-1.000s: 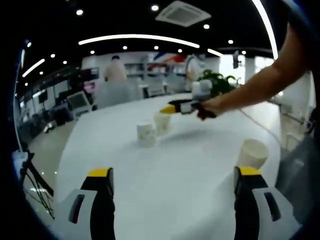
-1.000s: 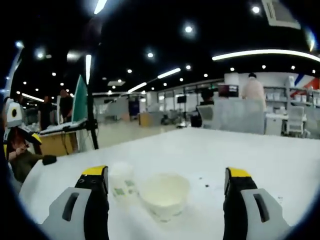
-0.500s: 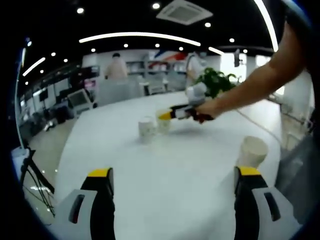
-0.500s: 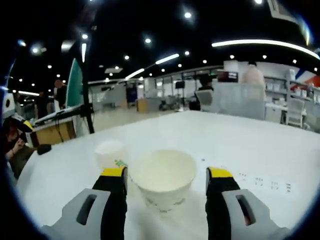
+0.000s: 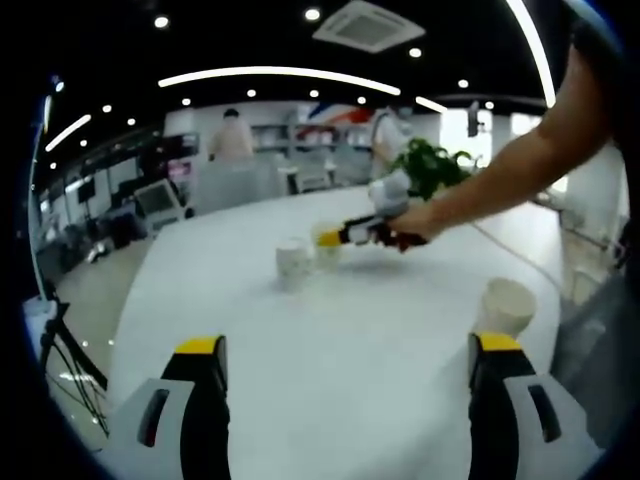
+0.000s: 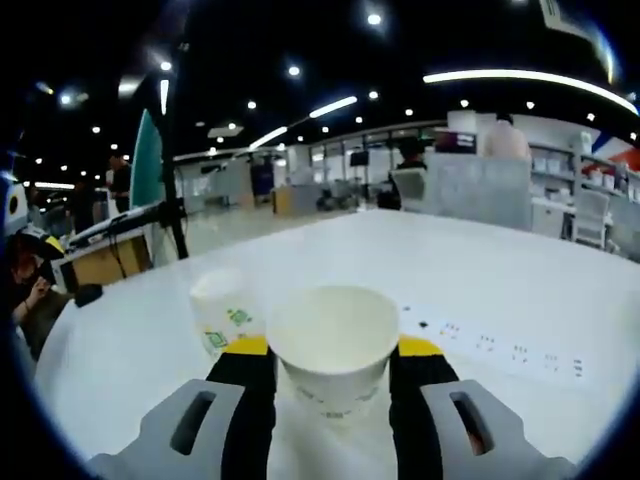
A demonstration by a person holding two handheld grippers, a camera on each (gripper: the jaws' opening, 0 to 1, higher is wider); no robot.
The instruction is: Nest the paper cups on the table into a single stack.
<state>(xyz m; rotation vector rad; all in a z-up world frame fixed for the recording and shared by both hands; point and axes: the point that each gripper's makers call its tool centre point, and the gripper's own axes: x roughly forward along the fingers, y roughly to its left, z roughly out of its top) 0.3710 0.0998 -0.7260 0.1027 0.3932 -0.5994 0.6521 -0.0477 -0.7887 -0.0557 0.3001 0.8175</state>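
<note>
No legible text, labels or numbers.

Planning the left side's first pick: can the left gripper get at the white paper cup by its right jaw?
Probably yes: the left gripper is open, and the white paper cup stands unobstructed on the white table.

Bright overhead strips and spotlights reflected as glare off the white counter (image 5: 330,340), soft faint shadows, strong fisheye bending at edges, background slightly blurred, mild softness throughout.

table (image 5: 330,350) bears three cups | cup (image 6: 334,345) between right gripper (image 6: 333,352) jaws | second cup (image 6: 225,312) just left
</note>
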